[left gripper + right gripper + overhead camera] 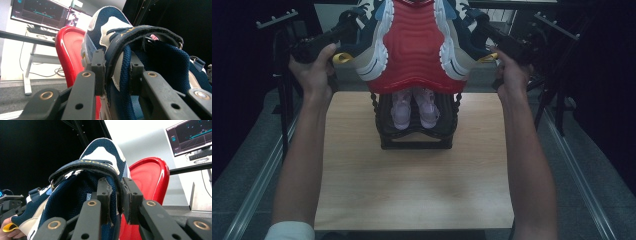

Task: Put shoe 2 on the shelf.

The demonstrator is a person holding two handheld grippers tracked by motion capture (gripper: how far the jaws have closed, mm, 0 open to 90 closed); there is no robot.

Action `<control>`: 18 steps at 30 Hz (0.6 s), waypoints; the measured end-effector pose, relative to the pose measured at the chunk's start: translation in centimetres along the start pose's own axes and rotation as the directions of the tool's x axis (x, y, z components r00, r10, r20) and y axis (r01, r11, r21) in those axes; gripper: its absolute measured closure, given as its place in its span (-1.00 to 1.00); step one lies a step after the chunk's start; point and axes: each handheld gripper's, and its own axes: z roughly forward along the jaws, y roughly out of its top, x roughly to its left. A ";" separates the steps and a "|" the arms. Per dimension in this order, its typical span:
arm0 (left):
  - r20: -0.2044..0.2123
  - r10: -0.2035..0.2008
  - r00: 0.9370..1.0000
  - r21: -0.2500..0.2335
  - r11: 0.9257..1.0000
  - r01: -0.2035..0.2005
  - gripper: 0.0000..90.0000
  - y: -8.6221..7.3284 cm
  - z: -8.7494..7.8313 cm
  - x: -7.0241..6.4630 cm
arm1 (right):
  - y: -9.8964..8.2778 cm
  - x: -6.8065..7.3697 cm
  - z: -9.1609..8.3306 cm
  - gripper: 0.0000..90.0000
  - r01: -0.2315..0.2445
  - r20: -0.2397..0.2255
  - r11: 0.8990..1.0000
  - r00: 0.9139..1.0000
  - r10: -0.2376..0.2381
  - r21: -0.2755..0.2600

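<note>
Left hand-held gripper (113,72) clamped on sneaker (150,65) | right hand-held gripper (116,197) clamped on same sneaker

A light wooden surface (412,190) carries a black rack (416,131) holding pink shoes (414,109), near its far edge.
</note>
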 end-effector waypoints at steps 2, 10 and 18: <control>-0.001 -0.002 1.000 0.000 1.000 0.002 0.64 0.0 0.4 0.0 | -0.2 0.0 0.5 0.72 -0.004 0.000 1.000 1.000 0.004 0.006; 0.005 0.001 1.000 0.008 1.000 -0.001 0.64 -0.1 2.0 -0.2 | -0.9 -0.1 2.2 0.72 0.004 0.019 1.000 1.000 -0.004 0.015; -0.001 0.018 1.000 0.018 1.000 -0.018 0.64 0.2 3.5 -0.7 | -1.1 0.1 3.6 0.72 0.012 0.026 1.000 1.000 -0.013 0.026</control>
